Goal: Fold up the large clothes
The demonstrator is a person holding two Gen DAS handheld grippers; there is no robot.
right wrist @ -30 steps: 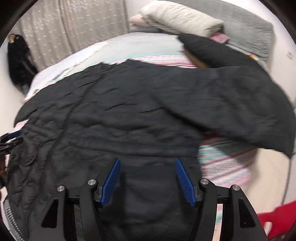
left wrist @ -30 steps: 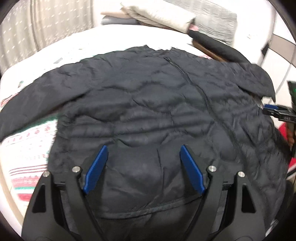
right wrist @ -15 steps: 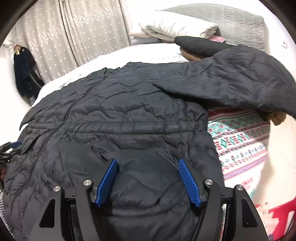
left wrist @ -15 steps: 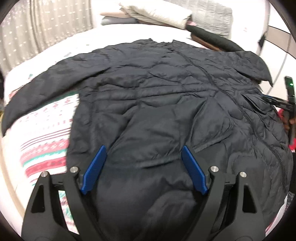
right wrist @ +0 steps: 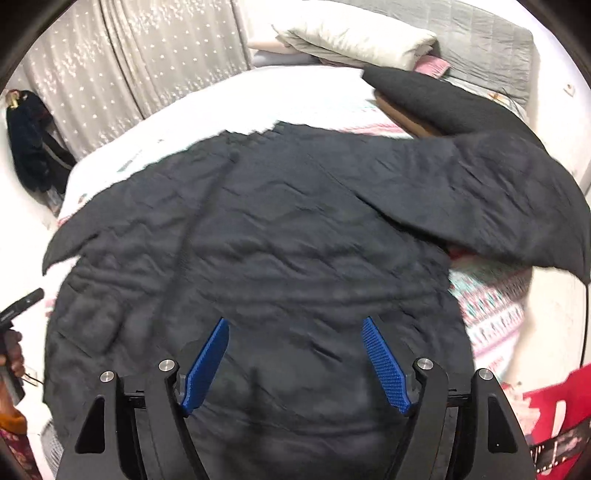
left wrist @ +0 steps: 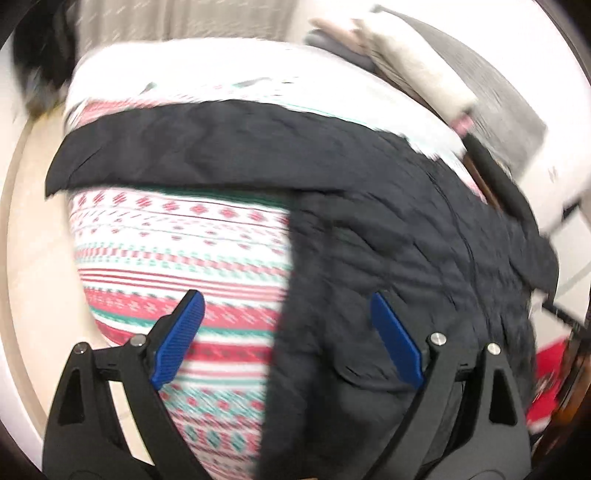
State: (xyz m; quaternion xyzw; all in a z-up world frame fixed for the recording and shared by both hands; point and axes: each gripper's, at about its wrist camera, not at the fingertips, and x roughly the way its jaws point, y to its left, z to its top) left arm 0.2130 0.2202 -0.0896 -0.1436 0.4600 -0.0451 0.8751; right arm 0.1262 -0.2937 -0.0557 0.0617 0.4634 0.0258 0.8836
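A large black quilted jacket (right wrist: pixel 288 240) lies spread flat on the bed, sleeves out to both sides. In the left wrist view the jacket (left wrist: pixel 406 240) fills the right half, and its left sleeve (left wrist: pixel 192 147) stretches across the patterned bedspread. My left gripper (left wrist: pixel 286 332) is open and empty, above the jacket's left side edge. My right gripper (right wrist: pixel 295 354) is open and empty, above the jacket's lower body. The right sleeve (right wrist: pixel 498 206) lies out to the right. The left gripper's tip (right wrist: pixel 22 302) shows at the left edge of the right wrist view.
The bed has a red, green and white patterned bedspread (left wrist: pixel 177 251). Folded bedding and pillows (right wrist: pixel 354 33) and a dark cushion (right wrist: pixel 443 103) sit at the head. Curtains (right wrist: pixel 129 66) hang behind. Dark clothes (right wrist: pixel 29 144) hang at far left. A red item (right wrist: pixel 554 413) lies lower right.
My left gripper has swung left, from over the jacket body to its left edge and sleeve. My right gripper has shifted slightly over the lower body. Both stay open.
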